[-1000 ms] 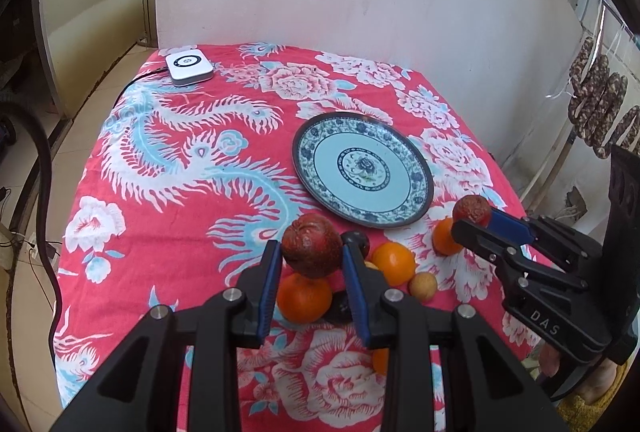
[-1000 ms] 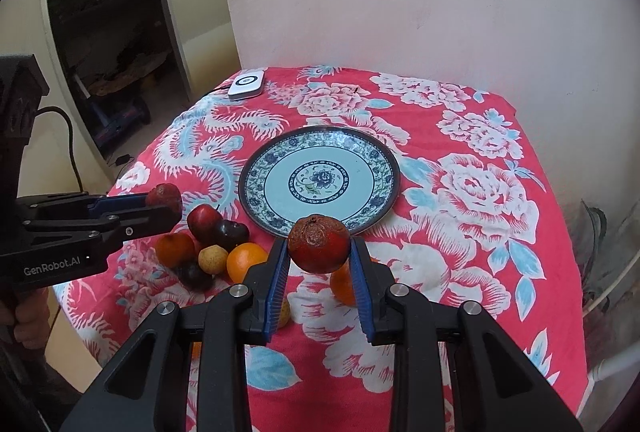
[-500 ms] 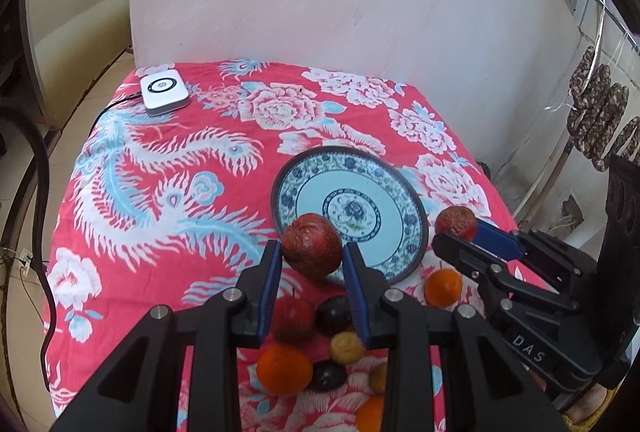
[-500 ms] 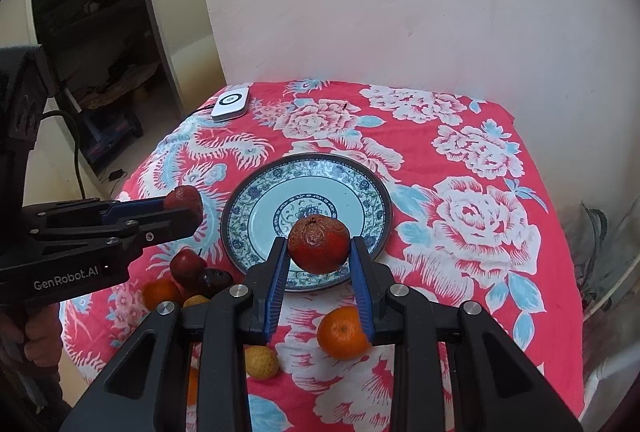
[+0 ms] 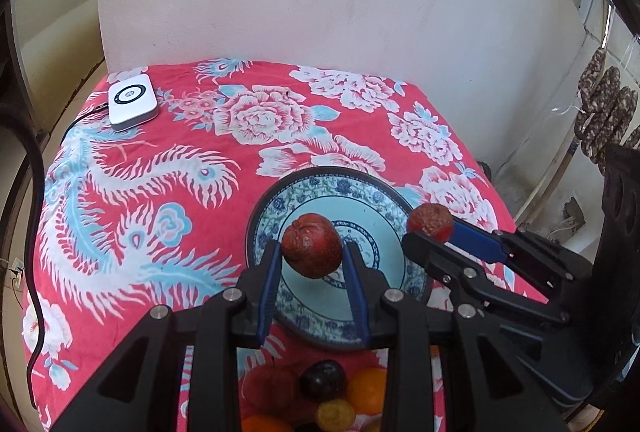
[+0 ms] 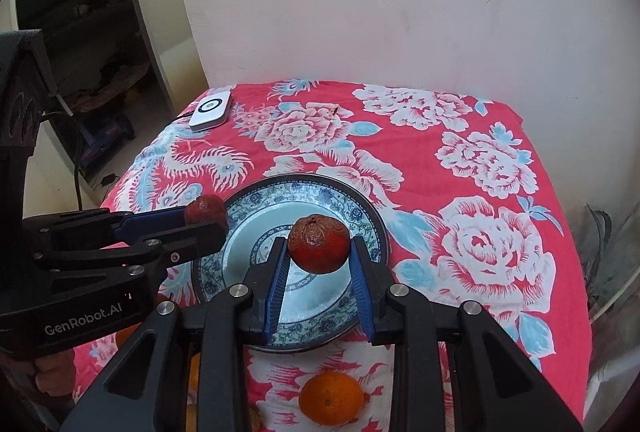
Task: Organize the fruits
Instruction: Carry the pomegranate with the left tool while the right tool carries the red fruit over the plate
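Left wrist view first: the left gripper [image 5: 312, 258] is closed to about the width of a wrinkled red fruit [image 5: 311, 245], pinched between its blue pads [image 5: 269, 284] and held in the air over the middle of the blue-and-white plate [image 5: 372, 191]. The right gripper [image 5: 430, 232] comes in from the right-hand side with a second wrinkled red fruit [image 5: 430, 218] clamped at its tips, over the plate's right rim. Carrying both fruits high looks deliberate — it clears the rim and lets each be lowered straight down rather than slid.

From the right wrist view the same holds: the right gripper [image 6: 318, 256] is narrowed onto its fruit [image 6: 318, 248] above the plate [image 6: 360, 203], and the left gripper [image 6: 208, 222] reaches in over the plate's left rim with its own fruit [image 6: 206, 209].

The plate lies near the middle of the red floral tablecloth [image 5: 160, 151], a little toward the near edge, and nothing rests on it yet. The other fruits are bunched at the cloth's near edge — a dark plum [image 5: 323, 380] and an orange [image 5: 366, 390] below the left gripper, a single orange [image 6: 330, 396] below the right. A white device [image 5: 131, 100] sits at the far left corner, well apart from the work.

My judgement: both fruits are about to be set down, and being round, they may roll toward each other on the shallow dish.
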{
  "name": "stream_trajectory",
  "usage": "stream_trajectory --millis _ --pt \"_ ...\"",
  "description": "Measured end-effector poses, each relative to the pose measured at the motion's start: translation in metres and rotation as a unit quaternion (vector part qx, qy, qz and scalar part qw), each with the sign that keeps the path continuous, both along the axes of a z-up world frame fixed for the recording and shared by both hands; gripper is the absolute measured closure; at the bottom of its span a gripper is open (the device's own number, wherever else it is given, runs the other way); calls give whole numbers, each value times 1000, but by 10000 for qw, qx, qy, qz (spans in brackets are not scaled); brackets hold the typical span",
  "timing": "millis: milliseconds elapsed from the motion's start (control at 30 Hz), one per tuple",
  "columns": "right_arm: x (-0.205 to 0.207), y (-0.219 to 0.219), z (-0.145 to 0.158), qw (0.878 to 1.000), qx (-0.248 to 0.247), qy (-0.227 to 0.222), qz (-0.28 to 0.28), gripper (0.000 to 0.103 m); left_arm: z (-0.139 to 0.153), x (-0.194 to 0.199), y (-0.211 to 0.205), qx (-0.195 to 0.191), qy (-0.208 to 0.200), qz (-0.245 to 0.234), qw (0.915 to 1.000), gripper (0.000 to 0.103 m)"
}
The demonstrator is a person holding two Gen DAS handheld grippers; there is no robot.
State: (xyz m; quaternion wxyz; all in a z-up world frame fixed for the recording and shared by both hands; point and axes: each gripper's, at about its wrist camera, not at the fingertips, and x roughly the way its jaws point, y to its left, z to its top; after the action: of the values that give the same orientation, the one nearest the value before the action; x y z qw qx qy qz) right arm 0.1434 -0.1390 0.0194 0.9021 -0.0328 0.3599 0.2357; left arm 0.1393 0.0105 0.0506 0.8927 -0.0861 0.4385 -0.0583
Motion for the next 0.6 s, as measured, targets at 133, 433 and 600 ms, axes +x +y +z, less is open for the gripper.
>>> stream_trajectory --millis 133,433,600 --pt "11 4 -4 10000 -22 59 -1 71 -4 11 1 -36 56 23 10000 70" --pt "32 9 -11 9997 5 238 -11 71 -16 27 4 -7 151 46 9999 70" --pt "40 12 -19 9995 -46 327 5 71 -24 32 5 6 209 21 9998 70"
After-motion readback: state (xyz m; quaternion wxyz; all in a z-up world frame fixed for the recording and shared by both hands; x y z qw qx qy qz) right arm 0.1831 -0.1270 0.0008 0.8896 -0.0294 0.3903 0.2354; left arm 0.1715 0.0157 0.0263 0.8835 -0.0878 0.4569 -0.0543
